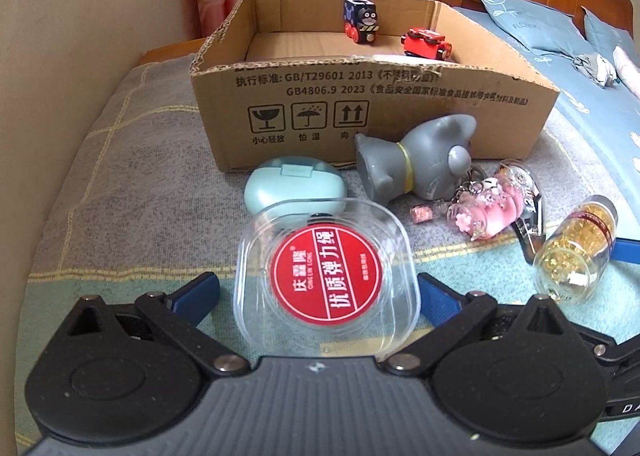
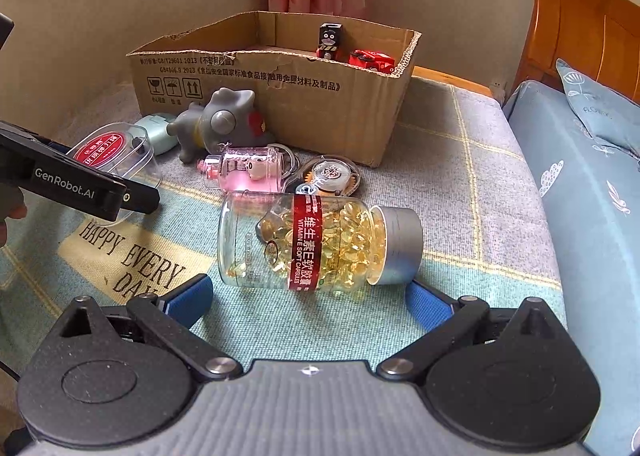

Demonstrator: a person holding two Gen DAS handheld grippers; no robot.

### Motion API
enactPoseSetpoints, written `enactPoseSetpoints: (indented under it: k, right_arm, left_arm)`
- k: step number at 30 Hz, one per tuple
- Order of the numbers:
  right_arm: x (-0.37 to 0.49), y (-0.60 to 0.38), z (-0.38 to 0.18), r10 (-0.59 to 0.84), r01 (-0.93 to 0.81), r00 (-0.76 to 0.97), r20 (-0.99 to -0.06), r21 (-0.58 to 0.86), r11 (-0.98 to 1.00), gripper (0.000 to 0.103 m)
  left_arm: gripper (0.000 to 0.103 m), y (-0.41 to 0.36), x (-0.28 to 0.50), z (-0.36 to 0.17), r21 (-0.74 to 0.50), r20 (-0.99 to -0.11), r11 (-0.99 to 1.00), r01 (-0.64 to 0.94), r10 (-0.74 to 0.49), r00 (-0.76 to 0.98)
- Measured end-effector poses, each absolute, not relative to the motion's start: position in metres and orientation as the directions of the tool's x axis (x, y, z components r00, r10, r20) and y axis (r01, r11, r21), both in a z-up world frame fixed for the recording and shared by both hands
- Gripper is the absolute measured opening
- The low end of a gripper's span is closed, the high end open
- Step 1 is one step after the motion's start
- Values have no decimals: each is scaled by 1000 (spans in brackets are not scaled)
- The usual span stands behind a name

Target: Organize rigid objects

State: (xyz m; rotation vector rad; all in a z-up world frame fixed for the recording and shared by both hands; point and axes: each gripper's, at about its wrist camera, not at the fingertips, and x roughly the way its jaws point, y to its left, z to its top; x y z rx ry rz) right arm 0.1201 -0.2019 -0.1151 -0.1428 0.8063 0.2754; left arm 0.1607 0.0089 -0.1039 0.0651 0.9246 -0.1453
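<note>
My left gripper (image 1: 320, 292) stands open around a clear plastic case with a red round label (image 1: 326, 280), its blue fingers (image 1: 196, 294) on either side, apart from it. The case also shows in the right wrist view (image 2: 110, 151). My right gripper (image 2: 308, 300) is open around a capsule bottle with a grey cap (image 2: 316, 244) lying on its side; it also shows in the left wrist view (image 1: 576, 248). A cardboard box (image 1: 400, 103) behind holds a black toy train (image 1: 362, 19) and a red toy car (image 1: 426, 41).
A grey cat figure (image 1: 416, 159), a teal case (image 1: 294, 185), a pink keychain bottle (image 1: 488, 207) and a tape dispenser (image 2: 332, 175) lie on the checked mat before the box. A bed with blue bedding (image 2: 580, 175) is at the right, a wall at the left.
</note>
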Motion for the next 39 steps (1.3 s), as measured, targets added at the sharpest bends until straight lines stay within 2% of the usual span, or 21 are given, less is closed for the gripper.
enactPoseSetpoints:
  k: [5, 8, 11, 15, 22, 26, 33, 39]
  right_arm:
    - [121, -201, -114, 187, -296, 654, -733, -20, 955, 103]
    - [125, -202, -111, 196, -303, 642, -741, -10, 953, 103]
    - [128, -206, -103, 217, -320, 657, -722, -7, 947, 103]
    - [140, -207, -97, 277, -427, 631, -725, -27, 904, 103]
    - [160, -208, -86, 335, -597, 578, -744, -105, 796, 103]
    - [177, -207, -88, 360, -643, 516, -777, -75, 762, 103]
    - [164, -208, -85, 356, -609, 439, -825, 18, 793, 103]
    - [156, -204, -80, 325, -523, 485, -812, 29, 852, 103]
  left_arm:
    - [98, 2, 163, -103, -6, -799, 985, 175, -110, 591]
    - [88, 0, 163, -100, -8, -797, 983, 183, -117, 593]
    - [83, 1, 163, -99, -11, -796, 984, 180, -118, 593]
    - [74, 6, 162, -97, -13, -793, 984, 176, -118, 598]
    - [74, 9, 160, -96, -13, -795, 983, 181, -120, 595]
    - [74, 8, 161, -96, -13, -795, 984, 180, -119, 595]
    - [74, 10, 158, -95, 15, -798, 982, 187, -101, 594]
    - [75, 2, 163, -95, 48, -794, 981, 190, -78, 602]
